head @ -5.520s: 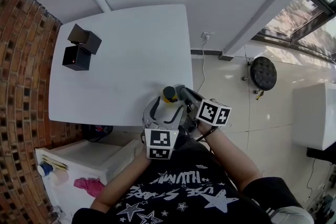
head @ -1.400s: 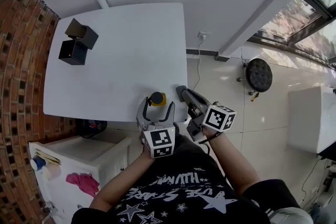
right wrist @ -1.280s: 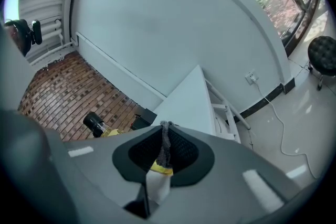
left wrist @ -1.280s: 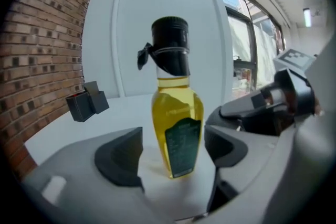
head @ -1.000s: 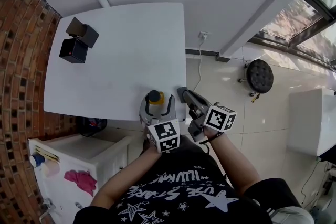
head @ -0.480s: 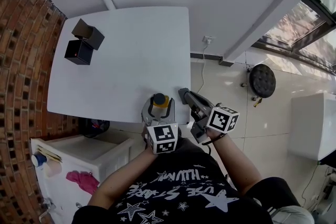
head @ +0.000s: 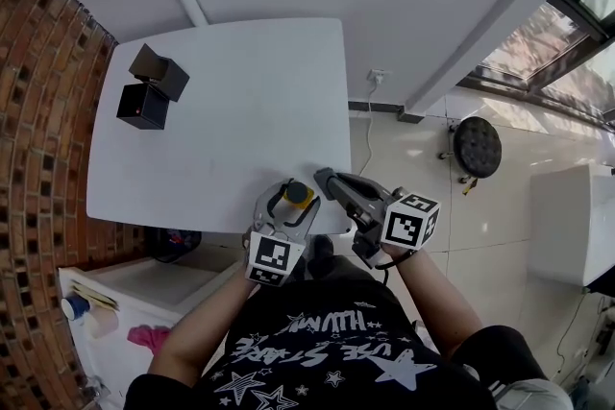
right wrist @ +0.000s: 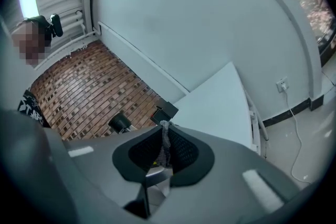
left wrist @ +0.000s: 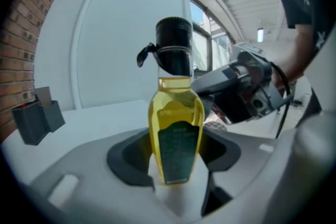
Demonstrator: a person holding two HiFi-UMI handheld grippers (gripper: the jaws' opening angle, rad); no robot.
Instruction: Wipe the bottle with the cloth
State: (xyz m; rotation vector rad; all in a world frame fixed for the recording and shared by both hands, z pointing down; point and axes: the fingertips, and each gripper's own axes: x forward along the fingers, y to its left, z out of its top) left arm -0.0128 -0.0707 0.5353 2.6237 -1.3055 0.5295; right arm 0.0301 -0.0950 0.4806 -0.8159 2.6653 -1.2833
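Observation:
A bottle [left wrist: 176, 134] of yellow liquid with a black cap stands upright between the jaws of my left gripper [left wrist: 176, 161]. The jaws have just been closing and their pads now press on its sides. From the head view, the left gripper [head: 288, 206] holds the bottle [head: 297, 195] at the near edge of the white table [head: 221, 101]. My right gripper [head: 322, 178] sits just to the right of it, its tip close to the bottle. It is shut on a thin grey cloth [right wrist: 166, 140] pinched between its jaws [right wrist: 164, 148]. The bottle's cap [right wrist: 119, 122] shows left of them.
Two black boxes [head: 149, 89] stand at the table's far left, by the brick wall [head: 38, 139]. A white cabinet [head: 144, 288] is below the table's near left corner. A round stool [head: 480, 134] and a wall socket with a cable [head: 377, 75] are on the right.
The left gripper's jaws, open round the bottle before, have closed on it, and the gripper has tilted. The right gripper has risen and swung left towards the bottle.

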